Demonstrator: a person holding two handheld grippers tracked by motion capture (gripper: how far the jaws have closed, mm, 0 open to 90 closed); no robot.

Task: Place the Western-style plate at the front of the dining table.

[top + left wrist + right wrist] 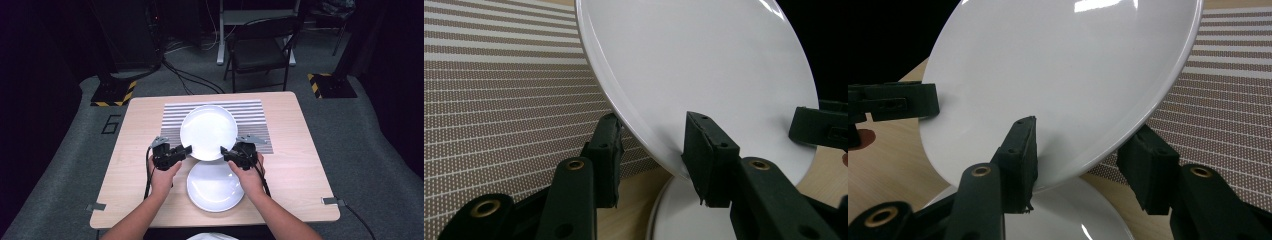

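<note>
At centre frame, I hold the upper plate (208,131) lifted, left gripper (186,151) and right gripper (226,153) both clamped on its rim, above the lower plate (214,187); setting it on the striped mat (250,112) remains, I think.

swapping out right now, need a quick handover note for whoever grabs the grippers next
Left gripper: fingers astride the left rim of the upper plate, one above and one below; contact looks likely.
Right gripper: the same on that plate's right rim.
Things: the upper plate is tilted, held over the striped mat. A second plate lies flat on the table nearer the person, partly under the upper one.
Done: upper plate off the table.
Left: probably setting it down and releasing.
</note>
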